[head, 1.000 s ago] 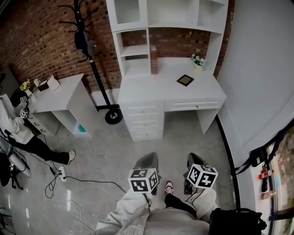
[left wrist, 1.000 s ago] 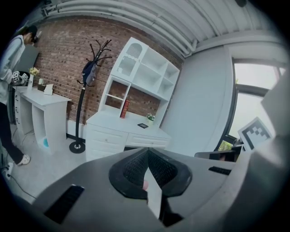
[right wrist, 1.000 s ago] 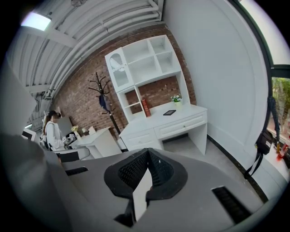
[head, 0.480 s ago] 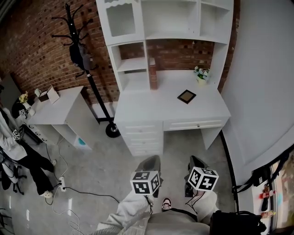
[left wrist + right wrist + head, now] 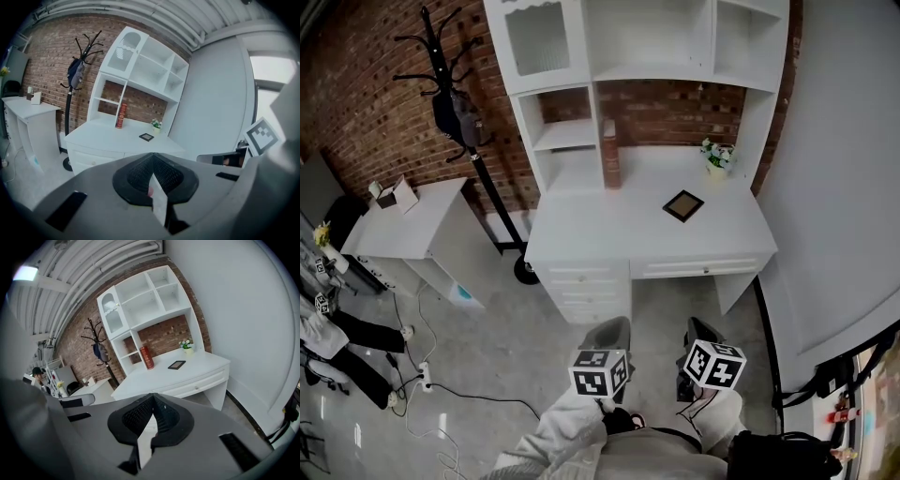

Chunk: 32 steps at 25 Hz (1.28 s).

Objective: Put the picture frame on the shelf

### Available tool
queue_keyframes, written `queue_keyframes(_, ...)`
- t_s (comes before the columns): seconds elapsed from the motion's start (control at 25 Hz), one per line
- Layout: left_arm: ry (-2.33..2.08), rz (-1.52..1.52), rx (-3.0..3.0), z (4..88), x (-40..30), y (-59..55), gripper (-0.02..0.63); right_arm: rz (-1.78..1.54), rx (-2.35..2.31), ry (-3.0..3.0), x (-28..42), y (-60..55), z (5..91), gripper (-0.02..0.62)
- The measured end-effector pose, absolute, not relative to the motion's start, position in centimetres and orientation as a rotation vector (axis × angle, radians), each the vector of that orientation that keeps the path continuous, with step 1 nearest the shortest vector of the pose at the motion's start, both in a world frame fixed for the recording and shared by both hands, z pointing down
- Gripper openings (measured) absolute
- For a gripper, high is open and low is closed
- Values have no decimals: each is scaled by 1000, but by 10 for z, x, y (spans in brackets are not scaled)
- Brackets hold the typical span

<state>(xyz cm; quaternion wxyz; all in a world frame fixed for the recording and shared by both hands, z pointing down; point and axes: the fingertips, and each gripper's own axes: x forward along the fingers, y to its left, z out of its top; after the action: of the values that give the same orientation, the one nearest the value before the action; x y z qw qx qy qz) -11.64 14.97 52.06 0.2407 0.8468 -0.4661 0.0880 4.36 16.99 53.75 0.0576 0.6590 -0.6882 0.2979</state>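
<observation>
A small dark picture frame (image 5: 683,205) lies flat on the right half of the white desk (image 5: 600,230), below the white shelf unit (image 5: 656,71). It also shows far off as the frame (image 5: 146,137) in the left gripper view and the frame (image 5: 176,364) in the right gripper view. My left gripper (image 5: 613,325) and right gripper (image 5: 700,328) are held low over the floor, well short of the desk. Both are shut and hold nothing; their jaws meet at the tips in the left gripper (image 5: 152,155) and right gripper (image 5: 152,395) views.
A red book (image 5: 610,155) stands at the back of the desk and a small flower pot (image 5: 718,157) sits at its back right. A black coat rack (image 5: 455,108) and a white side table (image 5: 412,220) stand to the left. A seated person (image 5: 323,323) and floor cables (image 5: 441,394) are at far left.
The desk and shelf unit have come nearer and sit lower in the head view. The person at the left has slid toward the picture's edge. Both grippers stay shut.
</observation>
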Motion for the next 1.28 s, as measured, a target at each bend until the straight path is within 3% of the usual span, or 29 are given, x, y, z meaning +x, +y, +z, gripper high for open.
queue_keyframes(0.48, -1228, 242, 2335, 530, -97, 76, 8, 939, 2058, -2003, 71, 114, 554, 24)
queue_keyframes(1.28, -1144, 249, 2429, 517, -90, -145, 8, 936, 2142, -1930, 70, -87, 548, 23)
